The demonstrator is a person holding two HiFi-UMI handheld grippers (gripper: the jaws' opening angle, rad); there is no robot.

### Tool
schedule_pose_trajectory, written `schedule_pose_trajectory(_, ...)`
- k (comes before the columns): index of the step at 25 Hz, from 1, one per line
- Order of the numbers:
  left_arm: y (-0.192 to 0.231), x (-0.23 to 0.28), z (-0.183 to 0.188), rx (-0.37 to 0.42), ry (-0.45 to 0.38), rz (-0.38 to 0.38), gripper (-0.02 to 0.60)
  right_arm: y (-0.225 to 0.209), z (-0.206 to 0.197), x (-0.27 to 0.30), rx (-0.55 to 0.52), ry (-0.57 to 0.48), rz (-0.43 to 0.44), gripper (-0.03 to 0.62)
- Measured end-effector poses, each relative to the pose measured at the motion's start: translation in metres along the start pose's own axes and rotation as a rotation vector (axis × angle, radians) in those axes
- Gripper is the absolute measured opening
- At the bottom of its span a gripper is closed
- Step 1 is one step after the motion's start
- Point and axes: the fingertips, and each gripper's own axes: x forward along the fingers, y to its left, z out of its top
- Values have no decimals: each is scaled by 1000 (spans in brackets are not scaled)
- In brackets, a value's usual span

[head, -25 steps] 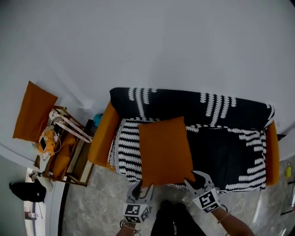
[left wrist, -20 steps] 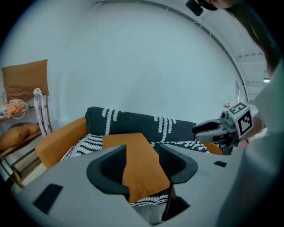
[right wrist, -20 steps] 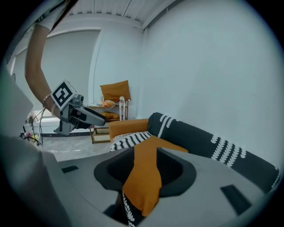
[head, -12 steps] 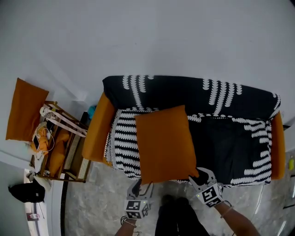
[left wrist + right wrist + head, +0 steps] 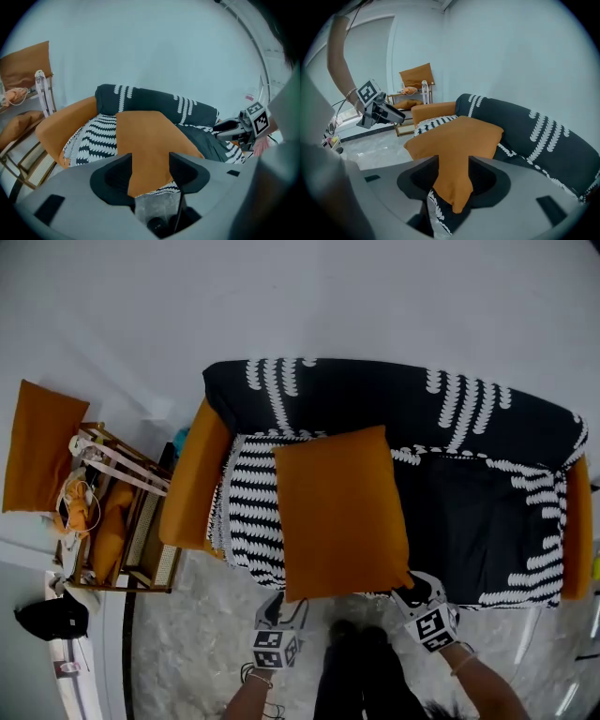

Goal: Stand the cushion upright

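An orange square cushion [image 5: 342, 512] lies flat on the sofa seat, its near edge hanging over the seat front. My left gripper [image 5: 284, 607] is at the cushion's near left corner and my right gripper [image 5: 417, 592] at its near right corner. In the left gripper view the cushion [image 5: 150, 136] shows between the parted jaws of the left gripper [image 5: 150, 161]. The right gripper view shows the cushion corner [image 5: 457, 187] drooping between the parted jaws of the right gripper [image 5: 453, 164]. Both pairs of jaws have just been opening and no pad presses on the fabric.
The sofa [image 5: 469, 427] wears a black throw with white patterns and has orange arms [image 5: 192, 484]. Left of it stands a wooden rack [image 5: 122, 540] with clutter and another orange cushion [image 5: 42, 446]. The person's dark legs [image 5: 361, 676] stand on the marble floor between the grippers.
Both grippers have sunk towards the seat front with the cushion's near edge, and the cushion has settled flatter on the seat. Their jaws stand wider than before.
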Motion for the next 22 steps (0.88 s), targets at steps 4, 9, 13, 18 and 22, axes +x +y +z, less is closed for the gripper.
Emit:
schedule_pose_trajectory(4,14,16,-23,0,64,10,284,0,-24,16,0,41,-1,196)
schedule_pose_trajectory(9,32,33,-52,-18,126,18,297,-3,-59,37,17,95,-10,210)
schedule_pose_trajectory(13,44,50,-76,-17,164,18,302,-7,-90,54,26,148,-19,218)
schedule_pose_trajectory(18,51,75,-99,-3,199,4,302,-14,-129,76,44,210,-41,218)
schedule_pose_trajectory(22,60,93,-115,-13,216,1,302,-15,-147,90,36,245,-43,218)
